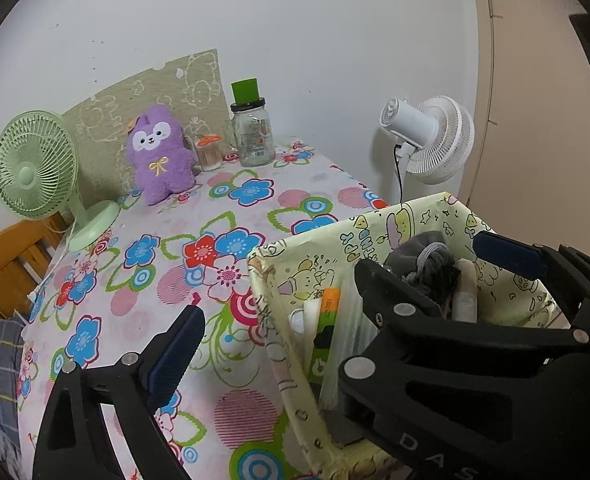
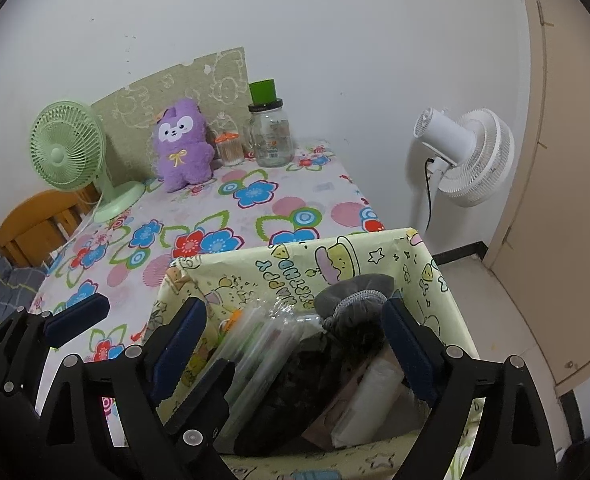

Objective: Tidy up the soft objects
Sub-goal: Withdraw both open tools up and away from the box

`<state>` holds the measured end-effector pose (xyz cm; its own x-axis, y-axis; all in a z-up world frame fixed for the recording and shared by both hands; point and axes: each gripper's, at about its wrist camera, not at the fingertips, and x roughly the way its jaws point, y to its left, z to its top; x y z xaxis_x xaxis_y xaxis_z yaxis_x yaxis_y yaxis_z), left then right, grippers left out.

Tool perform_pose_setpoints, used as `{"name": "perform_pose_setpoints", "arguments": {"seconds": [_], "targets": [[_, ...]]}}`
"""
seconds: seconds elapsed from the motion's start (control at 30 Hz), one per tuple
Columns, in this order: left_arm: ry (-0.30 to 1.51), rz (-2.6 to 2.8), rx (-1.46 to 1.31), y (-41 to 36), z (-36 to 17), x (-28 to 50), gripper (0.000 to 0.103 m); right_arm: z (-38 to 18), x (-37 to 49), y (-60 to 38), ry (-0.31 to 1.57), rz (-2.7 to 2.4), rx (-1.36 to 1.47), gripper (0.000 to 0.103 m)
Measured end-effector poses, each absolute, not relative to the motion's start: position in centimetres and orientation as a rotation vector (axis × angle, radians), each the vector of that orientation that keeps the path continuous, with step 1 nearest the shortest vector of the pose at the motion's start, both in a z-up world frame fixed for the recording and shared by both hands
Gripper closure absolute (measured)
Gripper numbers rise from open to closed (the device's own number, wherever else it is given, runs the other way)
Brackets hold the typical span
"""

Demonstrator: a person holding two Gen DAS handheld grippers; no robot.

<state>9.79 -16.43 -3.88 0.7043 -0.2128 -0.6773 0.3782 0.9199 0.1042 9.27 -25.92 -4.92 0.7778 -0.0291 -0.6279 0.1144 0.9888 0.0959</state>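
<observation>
Grey soft bundle point(image 2: 355, 300) already sits inside the yellow cartoon-print box point(image 2: 231, 280), both the left gripper point(image 1: 335, 292) and right gripper point(image 2: 295, 344) spread empty above it, while the purple plush point(image 2: 183, 140) waits beyond the box.

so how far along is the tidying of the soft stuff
Partly done. A grey fabric bundle already sits in the yellow patterned box with packets beside it. Nothing is in hand: the left gripper and right gripper both stand open, the right one over the box. Left to do: the purple plush toy still sits at the far end of the table.
</observation>
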Motion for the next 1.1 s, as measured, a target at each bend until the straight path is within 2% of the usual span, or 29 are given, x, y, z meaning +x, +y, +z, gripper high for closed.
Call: {"name": "perform_pose_setpoints", "arguments": {"seconds": [1.1], "targets": [[0.632, -0.254, 0.156, -8.3, -2.0, 5.5, 0.001, -2.8, 4.5, -19.3, 0.596, -0.075, 0.067, 0.011]]}}
